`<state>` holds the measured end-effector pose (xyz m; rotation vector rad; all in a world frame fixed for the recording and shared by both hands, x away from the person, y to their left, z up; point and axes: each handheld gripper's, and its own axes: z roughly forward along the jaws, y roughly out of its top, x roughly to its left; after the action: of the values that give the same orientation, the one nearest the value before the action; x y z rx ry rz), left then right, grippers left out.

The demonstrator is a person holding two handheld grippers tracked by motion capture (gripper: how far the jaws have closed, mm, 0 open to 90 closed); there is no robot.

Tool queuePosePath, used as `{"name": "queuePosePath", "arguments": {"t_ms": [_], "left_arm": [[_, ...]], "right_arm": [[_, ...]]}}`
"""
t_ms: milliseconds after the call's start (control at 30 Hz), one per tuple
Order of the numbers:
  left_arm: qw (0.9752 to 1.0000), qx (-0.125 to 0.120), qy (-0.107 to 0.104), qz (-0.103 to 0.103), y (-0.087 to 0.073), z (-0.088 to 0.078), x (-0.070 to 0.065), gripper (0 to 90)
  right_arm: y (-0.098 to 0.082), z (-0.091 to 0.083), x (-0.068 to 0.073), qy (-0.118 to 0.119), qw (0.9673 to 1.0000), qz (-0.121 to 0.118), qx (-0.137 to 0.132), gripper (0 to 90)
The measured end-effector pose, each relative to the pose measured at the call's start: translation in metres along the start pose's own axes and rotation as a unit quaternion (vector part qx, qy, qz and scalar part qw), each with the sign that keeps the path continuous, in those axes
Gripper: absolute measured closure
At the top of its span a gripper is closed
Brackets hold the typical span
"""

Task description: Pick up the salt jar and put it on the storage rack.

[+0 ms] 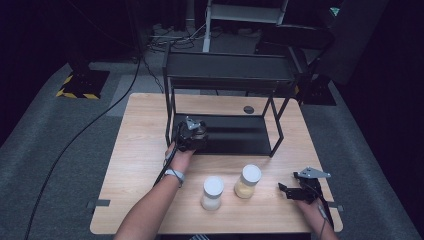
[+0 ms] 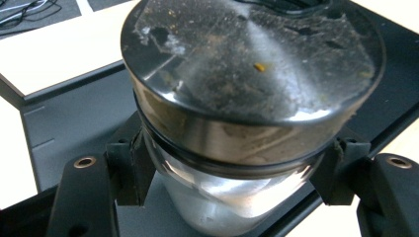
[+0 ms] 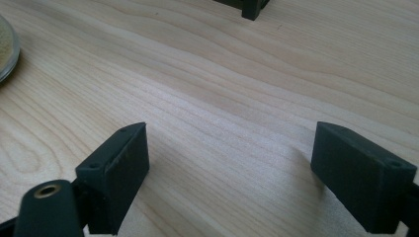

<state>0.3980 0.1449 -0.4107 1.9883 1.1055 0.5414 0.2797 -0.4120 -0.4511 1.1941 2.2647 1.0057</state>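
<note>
On a light wooden table [image 1: 135,150] stands a black two-level metal rack [image 1: 225,75], set toward the far edge, its lower shelf [image 1: 240,137] resting just above the tabletop. The left claw [image 1: 192,136] reaches over the near left corner of that lower shelf and is clamped on a clear jar with a dark lid [image 2: 252,64]; in the left gripper view both black jaws press against the jar's glass body just under the lid, whose top is dusty and scratched, and the jar's base sits on or just above the grey shelf surface, which of the two cannot be told. The person's left hand [image 1: 180,157] holds this claw from the near side, with a band on the wrist. Nearer the front edge of the table, about midway along it, stand two more jars with white lids side by side: one with pale contents [image 1: 212,192] and, just to its right, one with yellowish contents [image 1: 248,181]. The right claw [image 1: 286,190] lies low over the table near the front right corner, apart from the yellowish jar, its jaws spread wide with nothing but bare wood between them in the right gripper view.
</note>
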Motion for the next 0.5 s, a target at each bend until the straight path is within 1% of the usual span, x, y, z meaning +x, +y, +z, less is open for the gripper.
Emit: {"name": "queuePosePath", "arguments": {"t_ms": [233, 500], "left_arm": [[0.9999, 0.012, 0.001, -0.004, 0.0001, 0.0079, 0.0019, 30.5], [0.9999, 0.003, -0.007, -0.011, -0.0044, 0.0111, 0.0089, 30.2]], "right_arm": [[0.0, 0.0, 0.0001, 0.0, 1.0, 0.0, 0.0, 14.7], [0.0, 0.0, 0.0001, 0.0, 1.0, 0.0, 0.0, 14.7]]}}
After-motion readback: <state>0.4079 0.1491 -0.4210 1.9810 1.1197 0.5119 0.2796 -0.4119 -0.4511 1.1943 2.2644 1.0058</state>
